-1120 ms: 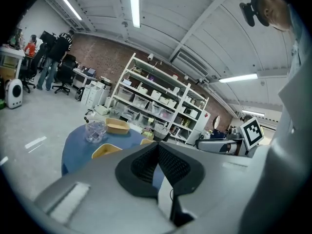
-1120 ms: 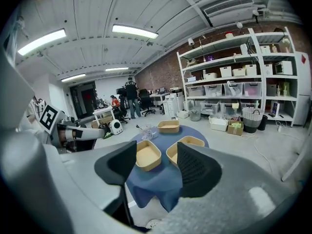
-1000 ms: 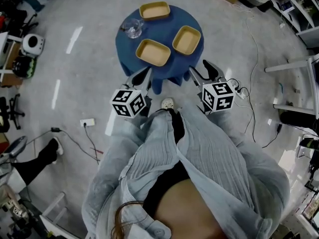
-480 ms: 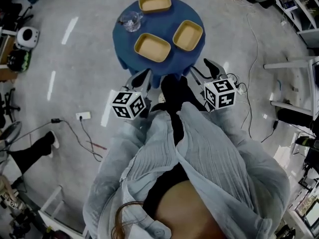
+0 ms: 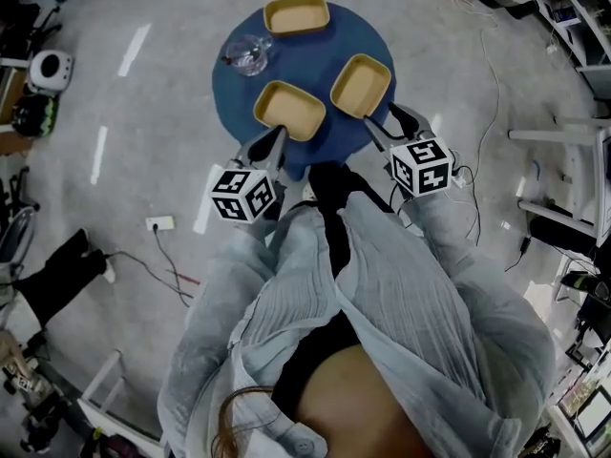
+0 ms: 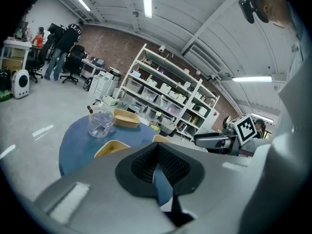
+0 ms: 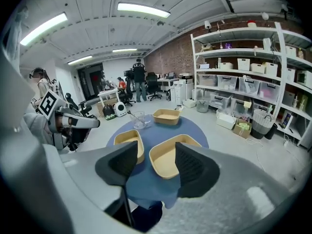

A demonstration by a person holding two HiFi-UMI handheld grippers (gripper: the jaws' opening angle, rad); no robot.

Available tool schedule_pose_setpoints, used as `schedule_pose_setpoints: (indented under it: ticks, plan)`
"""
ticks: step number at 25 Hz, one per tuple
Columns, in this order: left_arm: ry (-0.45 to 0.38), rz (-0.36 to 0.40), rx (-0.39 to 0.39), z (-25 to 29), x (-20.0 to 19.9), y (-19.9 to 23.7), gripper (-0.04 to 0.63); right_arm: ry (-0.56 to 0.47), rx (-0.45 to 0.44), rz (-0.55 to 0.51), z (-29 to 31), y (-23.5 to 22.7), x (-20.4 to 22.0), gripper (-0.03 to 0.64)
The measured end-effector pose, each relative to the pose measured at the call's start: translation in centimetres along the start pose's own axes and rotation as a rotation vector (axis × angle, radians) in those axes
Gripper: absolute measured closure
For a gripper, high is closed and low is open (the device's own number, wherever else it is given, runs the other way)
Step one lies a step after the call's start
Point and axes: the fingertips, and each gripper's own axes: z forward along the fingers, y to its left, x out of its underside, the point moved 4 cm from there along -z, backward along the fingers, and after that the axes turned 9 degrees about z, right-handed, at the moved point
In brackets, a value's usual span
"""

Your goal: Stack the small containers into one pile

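Three shallow tan containers lie apart on the round blue table (image 5: 315,60): one at the far edge (image 5: 297,14), one near the front left (image 5: 289,110), one at the right (image 5: 361,86). My left gripper (image 5: 270,146) hovers at the table's near edge just before the front-left container (image 6: 109,148); its pads meet, shut on nothing. My right gripper (image 5: 387,122) is at the near edge just short of the right container (image 7: 168,162). In the right gripper view its jaws (image 7: 155,155) stand apart, closing slightly, with nothing between them.
A clear glass cup (image 5: 250,53) with something dark inside stands at the table's left side, near the far container. Cables and a power strip (image 5: 159,224) lie on the grey floor. Shelving (image 7: 243,72) and people stand in the background.
Both grippers have moved forward to the table's near edge, the left toward the front-left container and the right toward the right one. The containers have not moved.
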Motion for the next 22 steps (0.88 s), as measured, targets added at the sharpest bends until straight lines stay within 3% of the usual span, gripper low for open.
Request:
schedule_pose_setpoints:
  ticks: [12,22]
  plan:
    - [0.071,0.013,0.012,7.7,-3.1,3.6,0.580,0.120,0.028,-0.025,6.8,-7.5,-2.6,0.379]
    - [0.133,0.013,-0.023,11.4,-3.3,6.0,0.580,0.329,-0.012,-0.226,12.0,-11.4,-1.5,0.385]
